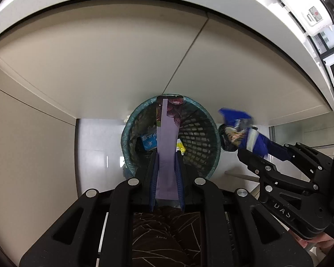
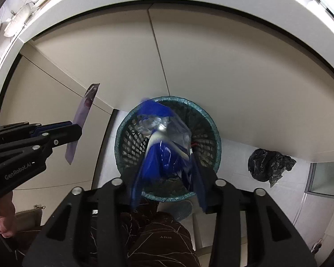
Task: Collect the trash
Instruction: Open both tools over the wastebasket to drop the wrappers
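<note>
- Lilac wrapper, one flat strip with a dark printed top, pinched between the blue pads of the left gripper; it stands over the mouth of the mesh bin; its lower end is hidden behind the jaws
- Blue wrapper, one crumpled packet with clear and silvery film, blurred in the right wrist view; it lies between the pads of the right gripper, directly above the bin; the jaws stand apart, and whether the pads press on it cannot be made out
- Bin: one, round, black mesh with a teal liner over its rim; inside lie a blue packet and a yellow scrap, both partly covered by the lilac strip
- Both grippers point steeply downward, side by side; each hand shows only as fingers at a frame edge
- Black plastic bag: one, crumpled on the pale floor beside the bin; beige cabinet doors rise behind; patterned dark trousers cut off at the lower edge
</note>
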{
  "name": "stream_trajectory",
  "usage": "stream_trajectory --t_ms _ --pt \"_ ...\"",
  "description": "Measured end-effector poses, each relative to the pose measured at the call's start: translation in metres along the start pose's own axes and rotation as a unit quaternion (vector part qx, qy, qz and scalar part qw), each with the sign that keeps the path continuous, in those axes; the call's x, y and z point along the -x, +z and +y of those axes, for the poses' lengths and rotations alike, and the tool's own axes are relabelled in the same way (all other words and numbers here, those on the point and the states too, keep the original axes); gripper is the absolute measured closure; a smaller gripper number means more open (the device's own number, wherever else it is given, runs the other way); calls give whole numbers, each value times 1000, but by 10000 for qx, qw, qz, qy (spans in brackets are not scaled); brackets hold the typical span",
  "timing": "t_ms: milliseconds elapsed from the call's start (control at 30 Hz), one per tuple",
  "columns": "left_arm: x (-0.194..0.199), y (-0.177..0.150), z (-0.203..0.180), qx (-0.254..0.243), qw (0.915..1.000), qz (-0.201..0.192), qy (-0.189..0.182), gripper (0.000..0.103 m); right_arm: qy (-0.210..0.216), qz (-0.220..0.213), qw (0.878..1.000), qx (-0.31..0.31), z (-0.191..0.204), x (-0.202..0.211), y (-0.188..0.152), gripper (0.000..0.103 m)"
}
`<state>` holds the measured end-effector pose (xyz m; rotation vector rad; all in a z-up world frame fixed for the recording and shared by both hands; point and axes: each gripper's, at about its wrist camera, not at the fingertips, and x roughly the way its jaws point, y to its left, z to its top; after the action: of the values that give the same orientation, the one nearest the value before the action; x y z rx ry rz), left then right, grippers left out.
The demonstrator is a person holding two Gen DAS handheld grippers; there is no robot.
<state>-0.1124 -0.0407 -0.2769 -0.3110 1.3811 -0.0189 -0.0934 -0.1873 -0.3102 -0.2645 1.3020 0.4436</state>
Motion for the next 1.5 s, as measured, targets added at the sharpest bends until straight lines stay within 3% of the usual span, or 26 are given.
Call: stream_trajectory --t_ms 200,333,467,800,1167,1500 --pt "-5 5 -1 7 10000 97 -5 89 24 21 10000 -49 -1 -4 3 40" --pt "-16 10 -7 -92 9998 187 -7 89 -119 -224 9996 -145 -6 6 2 22" --pt "-26 14 -19 -262 9992 295 -27 89 -218 -417 9981 -403 -25 19 -5 12" --pt "-54 14 -51 -595 9968 533 -42 87 -389 -499 9941 -876 -70 38 -28 8" --pt "-71 9 -63 -574 9962 651 14 81 -461 -465 9933 -954 -84 43 -51 8" --pt "-55 6 -64 -589 9975 359 174 37 -504 -625 9933 -826 -83 52 -50 8"
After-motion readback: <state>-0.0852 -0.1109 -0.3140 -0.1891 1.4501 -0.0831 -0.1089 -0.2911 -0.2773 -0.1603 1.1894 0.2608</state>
